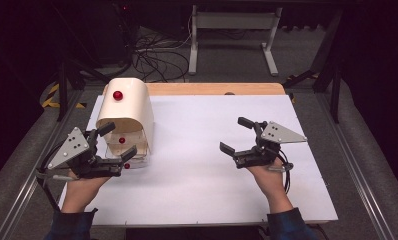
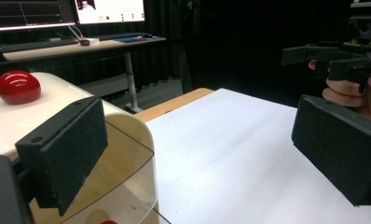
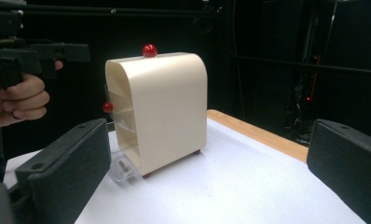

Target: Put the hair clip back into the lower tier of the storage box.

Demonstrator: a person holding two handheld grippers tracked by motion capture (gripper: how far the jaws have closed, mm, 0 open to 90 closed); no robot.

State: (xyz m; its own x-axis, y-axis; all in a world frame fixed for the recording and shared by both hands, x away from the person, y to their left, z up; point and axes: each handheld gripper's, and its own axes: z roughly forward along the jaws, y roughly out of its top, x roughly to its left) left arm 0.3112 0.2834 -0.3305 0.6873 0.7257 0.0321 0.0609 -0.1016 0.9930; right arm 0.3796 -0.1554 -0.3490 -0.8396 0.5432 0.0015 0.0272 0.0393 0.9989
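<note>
A cream cabinet [image 1: 129, 112] with a rounded top stands at the table's left, a red knob [image 1: 117, 95] on its roof. Clear drawers [image 1: 129, 145] with small red knobs [image 1: 121, 140] face the person. My left gripper [image 1: 116, 142] is open right in front of those drawers, apart from them. In the left gripper view the cabinet's top [image 2: 58, 107] and clear drawer edge [image 2: 127, 182] sit behind my left pad [image 2: 62, 149]. My right gripper [image 1: 233, 135] is open over bare table at the right. The right gripper view shows the cabinet [image 3: 165, 109] side-on with a drawer [image 3: 123, 169] sticking out.
The white tabletop [image 1: 207, 150] has a wooden strip [image 1: 217, 88] along its far edge. A desk frame [image 1: 232, 35] and cables [image 1: 157, 55] stand on the floor beyond. Monitors [image 2: 67, 11] on a desk show in the left gripper view.
</note>
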